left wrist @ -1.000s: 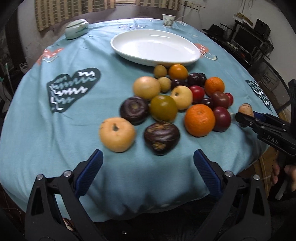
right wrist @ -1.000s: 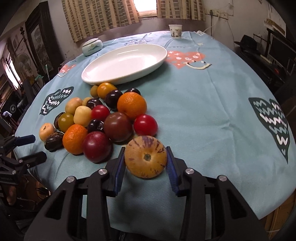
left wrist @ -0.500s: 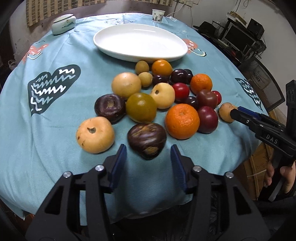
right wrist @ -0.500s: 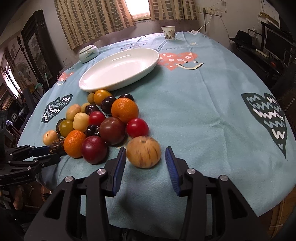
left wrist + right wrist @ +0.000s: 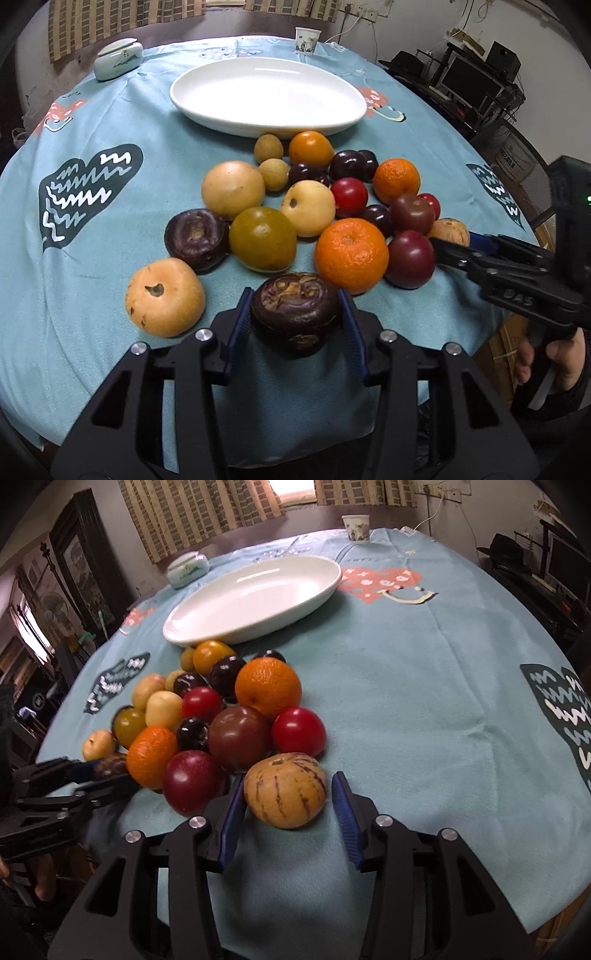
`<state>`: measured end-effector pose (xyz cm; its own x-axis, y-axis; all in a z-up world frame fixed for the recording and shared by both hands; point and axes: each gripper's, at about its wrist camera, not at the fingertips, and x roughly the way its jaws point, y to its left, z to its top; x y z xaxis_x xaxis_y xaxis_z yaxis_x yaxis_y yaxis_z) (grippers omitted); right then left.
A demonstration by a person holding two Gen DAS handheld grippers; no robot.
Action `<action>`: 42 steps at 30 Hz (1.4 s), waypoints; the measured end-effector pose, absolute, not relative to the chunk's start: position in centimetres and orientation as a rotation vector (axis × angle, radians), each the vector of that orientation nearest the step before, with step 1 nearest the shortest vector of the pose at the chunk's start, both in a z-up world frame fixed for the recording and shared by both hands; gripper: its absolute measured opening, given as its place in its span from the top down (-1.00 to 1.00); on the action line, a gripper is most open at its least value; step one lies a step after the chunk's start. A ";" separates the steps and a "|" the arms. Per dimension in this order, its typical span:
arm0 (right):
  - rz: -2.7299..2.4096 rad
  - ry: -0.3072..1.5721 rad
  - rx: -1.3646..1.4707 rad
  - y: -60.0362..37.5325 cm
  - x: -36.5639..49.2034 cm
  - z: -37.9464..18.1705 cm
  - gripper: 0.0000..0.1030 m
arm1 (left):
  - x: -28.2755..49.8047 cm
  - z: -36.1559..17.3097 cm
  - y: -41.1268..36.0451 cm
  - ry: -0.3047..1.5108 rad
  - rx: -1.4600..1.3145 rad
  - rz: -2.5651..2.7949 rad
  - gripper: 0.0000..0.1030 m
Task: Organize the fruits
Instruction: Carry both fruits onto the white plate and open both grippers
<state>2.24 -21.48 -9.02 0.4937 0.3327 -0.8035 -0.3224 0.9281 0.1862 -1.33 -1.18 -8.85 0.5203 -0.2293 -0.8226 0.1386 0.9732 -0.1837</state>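
- The left gripper (image 5: 295, 314) has both blue pads pressed against a wrinkled dark purple fruit (image 5: 295, 314), clamping it at the near edge of the fruit pile.
- The right gripper (image 5: 286, 801) straddles a tan striped fruit (image 5: 285, 790); its left pad touches the skin, while a sliver of gap seems to show at the right pad, so I cannot tell whether it truly grips.
- From the left wrist view, the striped fruit sits at about 3 o'clock of the pile, just beside a dark red plum (image 5: 410, 259).
- A large orange (image 5: 351, 254) touches the purple fruit at its 1 o'clock.
- A pale yellow fruit (image 5: 165, 297) lies near, at 9 o'clock of the held one.
- The white oval dish (image 5: 332, 123) stands at 12 o'clock beyond the pile, on the blue tablecloth (image 5: 110, 229).
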 end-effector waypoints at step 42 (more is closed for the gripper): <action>0.559 1.062 -0.160 -9.0 32.9 -7.1 0.19 | 33.5 -6.5 3.6 1.117 -0.170 -0.102 0.09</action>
<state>32.92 -8.96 -7.06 0.3637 0.3568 -0.8604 -0.5072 0.8507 0.1384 33.51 3.61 -6.49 0.4357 -0.1668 -0.8845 -0.0031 0.9824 -0.1868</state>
